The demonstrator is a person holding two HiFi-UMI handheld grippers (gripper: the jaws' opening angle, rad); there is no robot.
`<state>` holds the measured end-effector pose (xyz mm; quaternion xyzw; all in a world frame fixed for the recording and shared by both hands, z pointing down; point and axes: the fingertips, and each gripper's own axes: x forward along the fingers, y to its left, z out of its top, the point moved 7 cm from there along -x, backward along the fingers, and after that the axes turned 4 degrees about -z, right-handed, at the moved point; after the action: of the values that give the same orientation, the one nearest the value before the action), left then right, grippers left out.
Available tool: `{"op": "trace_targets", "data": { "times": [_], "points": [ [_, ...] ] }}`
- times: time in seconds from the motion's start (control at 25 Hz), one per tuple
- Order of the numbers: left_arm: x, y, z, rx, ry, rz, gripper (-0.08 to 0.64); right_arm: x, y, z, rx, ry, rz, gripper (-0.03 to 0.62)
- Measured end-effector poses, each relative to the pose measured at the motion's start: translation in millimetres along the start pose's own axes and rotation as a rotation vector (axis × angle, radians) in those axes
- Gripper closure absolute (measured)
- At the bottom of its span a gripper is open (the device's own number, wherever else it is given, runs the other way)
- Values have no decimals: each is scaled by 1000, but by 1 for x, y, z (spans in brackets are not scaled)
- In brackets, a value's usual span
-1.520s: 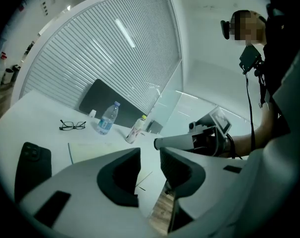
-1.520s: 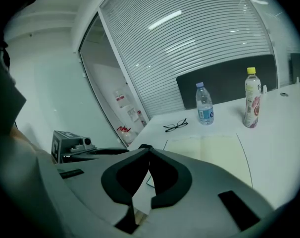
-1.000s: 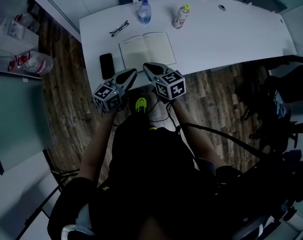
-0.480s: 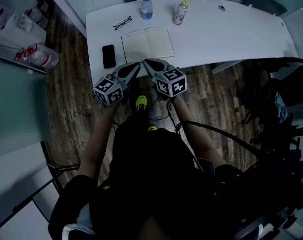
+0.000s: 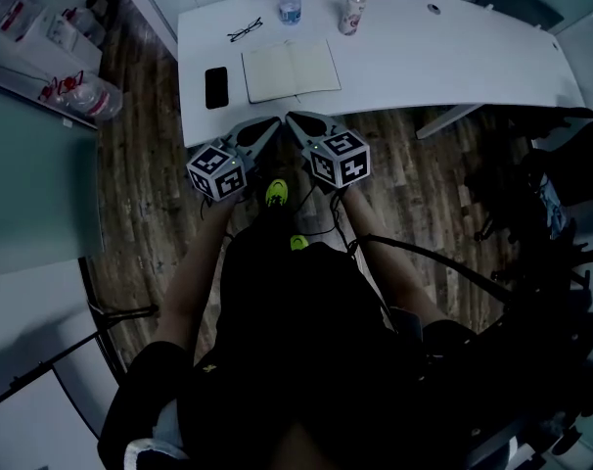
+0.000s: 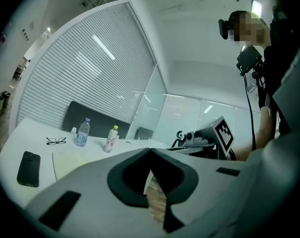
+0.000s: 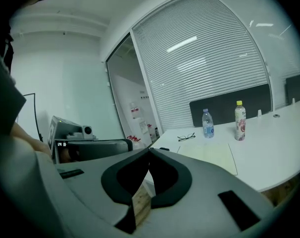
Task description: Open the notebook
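Observation:
The notebook (image 5: 290,70) lies open and flat on the white table (image 5: 443,57), its pale pages up. It also shows as a pale sheet in the left gripper view (image 6: 73,162) and in the right gripper view (image 7: 209,155). Both grippers hang side by side over the wooden floor, short of the table's near edge and apart from the notebook. My left gripper (image 5: 273,122) (image 6: 150,149) is shut with nothing between its pads. My right gripper (image 5: 293,118) (image 7: 149,149) is shut and empty too.
A black phone (image 5: 216,87) lies left of the notebook, with glasses (image 5: 245,30), a water bottle (image 5: 290,2) and a drink bottle (image 5: 352,10) behind it. A glass wall and a shelf with bags (image 5: 76,96) stand to the left. Dark bags (image 5: 541,204) are on the right.
Both grippers have drawn back from the table's edge toward the person and risen a little. The table now lies farther off. The notebook stays open and still.

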<state>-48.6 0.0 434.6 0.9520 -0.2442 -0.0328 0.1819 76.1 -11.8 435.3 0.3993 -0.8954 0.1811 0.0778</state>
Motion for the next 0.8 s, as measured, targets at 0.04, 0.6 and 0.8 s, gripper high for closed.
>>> {"op": "trace_targets", "data": {
  "times": [0.04, 0.6, 0.8],
  "points": [
    [-2, -5, 1, 2, -1, -1, 541, -3, 3, -1, 2, 0, 0, 563],
    [-50, -39, -12, -75, -35, -4, 541, -34, 51, -16, 39, 20, 0, 563],
    [-69, -61, -13, -65, -36, -36, 541, -48, 77, -20, 30, 11, -20, 565]
  ]
}}
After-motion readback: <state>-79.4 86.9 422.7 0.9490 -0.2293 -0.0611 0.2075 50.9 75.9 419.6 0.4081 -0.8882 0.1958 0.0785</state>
